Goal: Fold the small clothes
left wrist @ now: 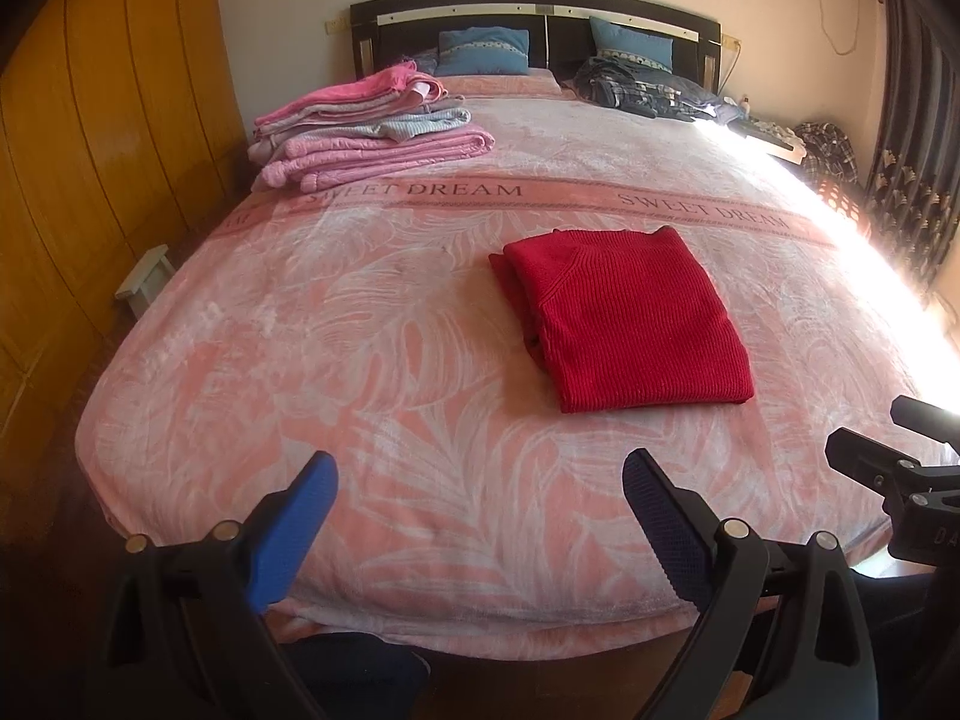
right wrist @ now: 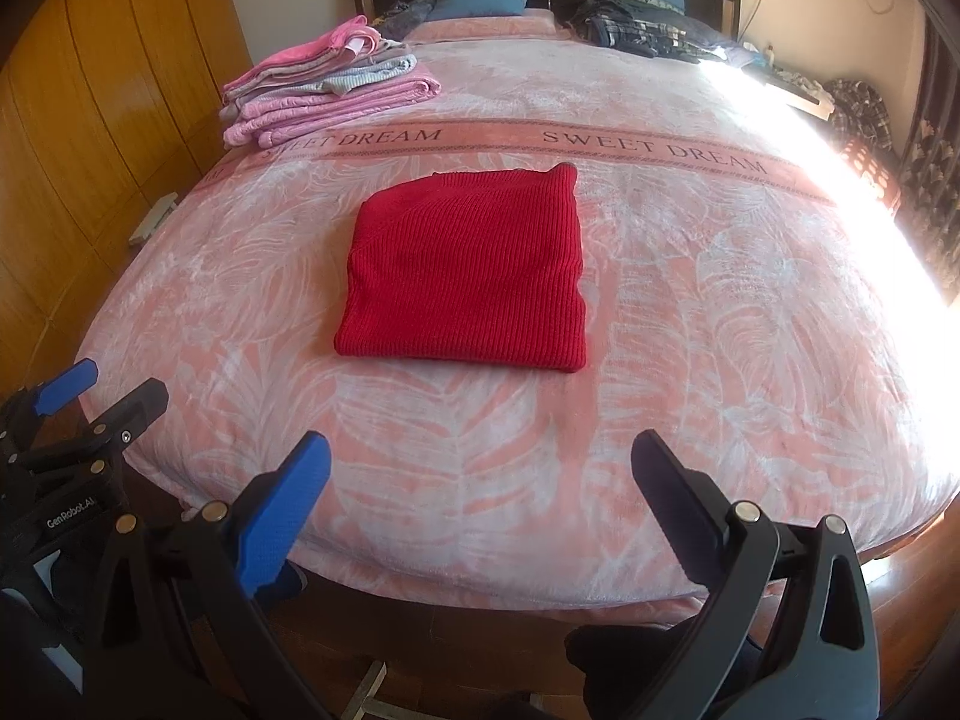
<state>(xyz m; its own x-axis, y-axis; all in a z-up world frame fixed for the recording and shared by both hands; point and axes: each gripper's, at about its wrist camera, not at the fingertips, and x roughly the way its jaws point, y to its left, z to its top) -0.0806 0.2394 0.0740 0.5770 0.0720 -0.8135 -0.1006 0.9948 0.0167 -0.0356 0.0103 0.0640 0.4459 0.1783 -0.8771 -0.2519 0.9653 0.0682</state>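
Wooden wardrobe panels [left wrist: 90, 180] fill the left edge of both views; a bed [left wrist: 300, 360] with a pink leaf-print cover takes up the centre.

1. Upper left of the frame: a stack of folded pink and grey textiles [left wrist: 366, 132] sits on the bed near the headboard [left wrist: 540, 6]. Judged purpose: it serves as the deposit point for finished items, kept apart from the working area.

2. Lower left of the left wrist view: the left tool [left wrist: 480, 480] hovers off the foot of the bed. Its blue-padded fingers [left wrist: 300, 528] stand wide apart and hold nothing.

3. Centre: the red knit sweater [right wrist: 462, 270] lies flat on the cover, folded into a compact rectangle with layered edges visible along its left side in the left wrist view. It rests well apart from both tools and from the stack. Judged status: the fold on this item looks complete; transfer to the stack would be the likely remaining step.

4. Lower centre of the right wrist view: the right tool [right wrist: 480, 468] is likewise spread wide and empty, positioned beside the left tool. Both tools point toward the sweater, which suits a two-sided pickup of its near edge.

5. Upper right: a heap of unfolded dark checked clothing [left wrist: 648, 90] lies by the pillows [left wrist: 486, 51], probably the supply of items yet to be folded.

6. Right edge: strong sunlight washes out the bed's side; detail there cannot be read.
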